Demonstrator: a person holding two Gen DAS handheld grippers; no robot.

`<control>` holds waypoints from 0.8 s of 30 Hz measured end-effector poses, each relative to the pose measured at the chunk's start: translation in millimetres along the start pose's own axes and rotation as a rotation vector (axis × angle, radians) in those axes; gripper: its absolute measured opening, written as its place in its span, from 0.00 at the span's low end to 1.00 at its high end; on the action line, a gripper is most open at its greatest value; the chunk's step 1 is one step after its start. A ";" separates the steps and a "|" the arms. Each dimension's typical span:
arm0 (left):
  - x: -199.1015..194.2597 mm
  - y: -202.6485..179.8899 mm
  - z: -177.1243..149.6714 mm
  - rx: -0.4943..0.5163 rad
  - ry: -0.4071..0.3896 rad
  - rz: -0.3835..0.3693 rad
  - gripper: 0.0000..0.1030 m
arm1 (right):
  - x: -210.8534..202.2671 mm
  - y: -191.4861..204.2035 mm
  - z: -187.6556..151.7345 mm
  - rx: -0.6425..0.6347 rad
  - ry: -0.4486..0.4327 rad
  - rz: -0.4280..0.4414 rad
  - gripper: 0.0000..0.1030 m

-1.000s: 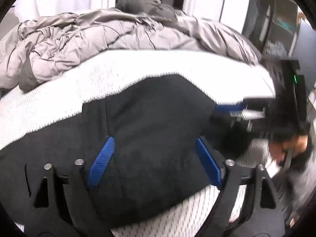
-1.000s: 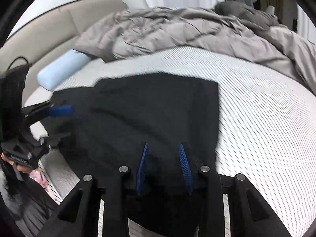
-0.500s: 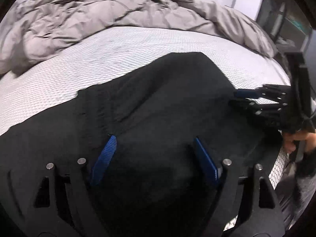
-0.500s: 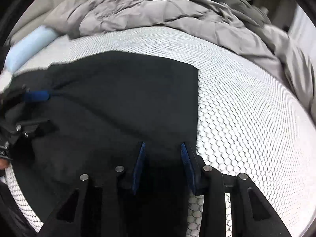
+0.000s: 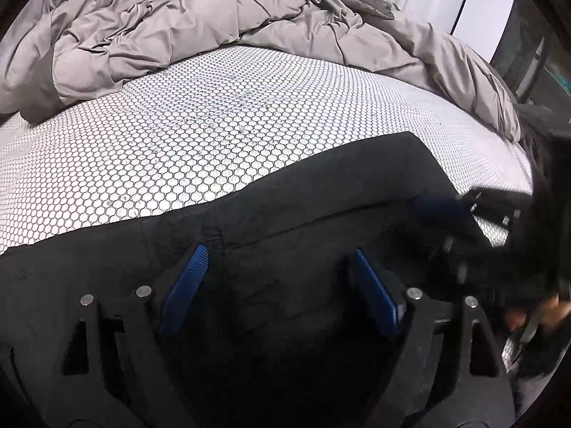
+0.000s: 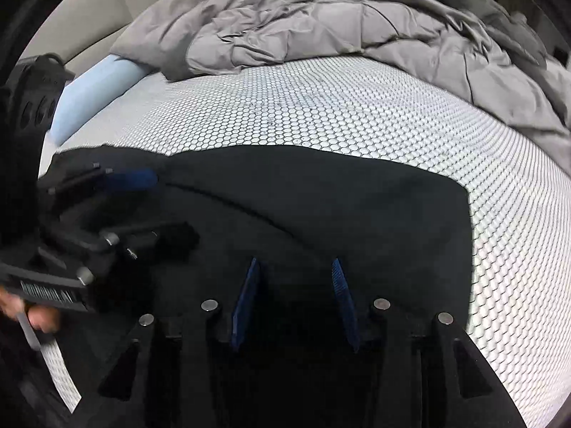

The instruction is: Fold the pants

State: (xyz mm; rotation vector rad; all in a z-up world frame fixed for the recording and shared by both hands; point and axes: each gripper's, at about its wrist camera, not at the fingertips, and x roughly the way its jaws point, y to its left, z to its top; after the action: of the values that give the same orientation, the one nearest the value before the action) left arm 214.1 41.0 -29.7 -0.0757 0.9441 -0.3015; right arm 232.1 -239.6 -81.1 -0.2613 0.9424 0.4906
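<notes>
Left wrist view is showing the black pants lying flat on the bed, whose cover carries a white honeycomb print, with the crumpled grey duvet heaped beyond the pants. The left gripper is hovering low over the pants with its blue-padded fingers spread wide apart and only flat cloth between them. To the right of the pants the right gripper is appearing blurred, one blue finger reaching onto the cloth's edge; I cannot tell from here how its fingers are standing.

Right wrist view is giving that answer: the right gripper is sitting over the pants with its fingers held apart at a moderate gap, and whether they are touching the cloth I cannot tell. Only this view is showing a pale blue bolster pillow and a beige headboard left of the pants, plus the left gripper from outside, bearing a white strip of fine markings too blurred to read. Only the left wrist view is showing a white wardrobe panel beyond the duvet. No brand or legible writing is appearing anywhere.
</notes>
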 end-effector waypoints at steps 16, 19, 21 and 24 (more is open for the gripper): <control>-67.2 -12.4 -72.8 0.011 -0.006 0.064 0.80 | -37.8 37.4 -48.4 -0.079 0.000 -0.070 0.51; -58.3 -9.5 -97.5 0.051 0.030 0.077 0.88 | -42.2 32.4 -58.7 -0.096 0.005 -0.115 0.58; -65.6 -10.9 -107.3 0.080 0.011 0.086 0.88 | -52.1 21.5 -67.2 -0.089 -0.001 -0.185 0.61; -96.0 0.3 -114.7 0.033 0.003 0.082 0.88 | -73.0 3.6 -82.4 -0.015 -0.025 -0.199 0.62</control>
State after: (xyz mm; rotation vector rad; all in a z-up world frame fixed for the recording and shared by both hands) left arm 69.0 76.5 -21.7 -0.0060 0.9426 -0.2415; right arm 136.2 -292.2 -67.8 -0.3577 0.8785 0.3170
